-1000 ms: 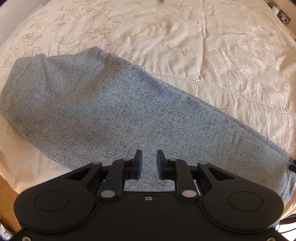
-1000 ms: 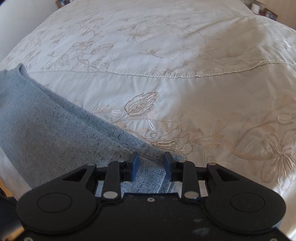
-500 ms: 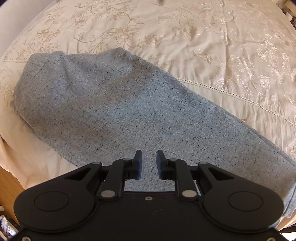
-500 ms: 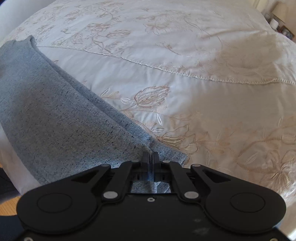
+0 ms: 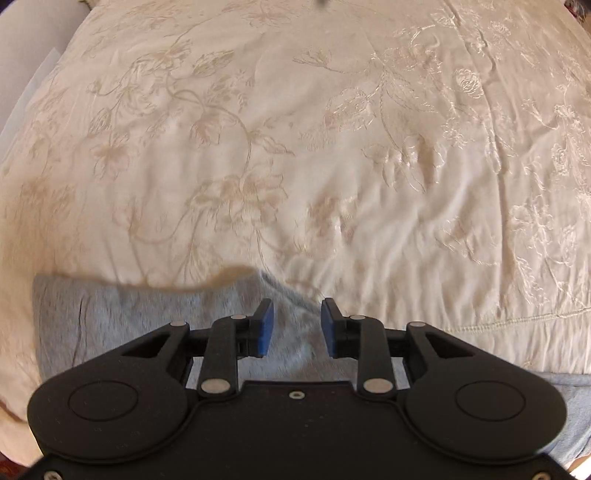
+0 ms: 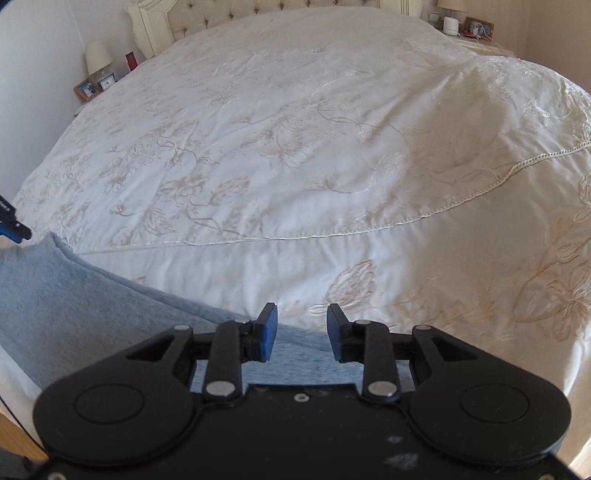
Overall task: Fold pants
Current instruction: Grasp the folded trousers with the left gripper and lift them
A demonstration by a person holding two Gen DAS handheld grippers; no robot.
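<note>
Surface: a cream bedspread embroidered with floral patterns [image 6: 295, 147] is spread across nearly the whole frame in both views.
Room: a tufted headboard [image 6: 273, 7] is seen at the top; a white lamp [image 6: 98, 55] and framed photos at upper left.
Pants: grey knit pants [image 6: 74, 295] are laid at lower left, on the bedspread.
Left gripper [image 5: 294, 328]: jaws opening, nothing pinched, pants beneath.
Right gripper [image 6: 302, 332]: jaws opening, nothing clamped.

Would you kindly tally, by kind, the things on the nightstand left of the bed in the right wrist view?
Lamp: 1
Picture frame: 1
Small clock: 1
Red item: 1
Total: 4
</note>
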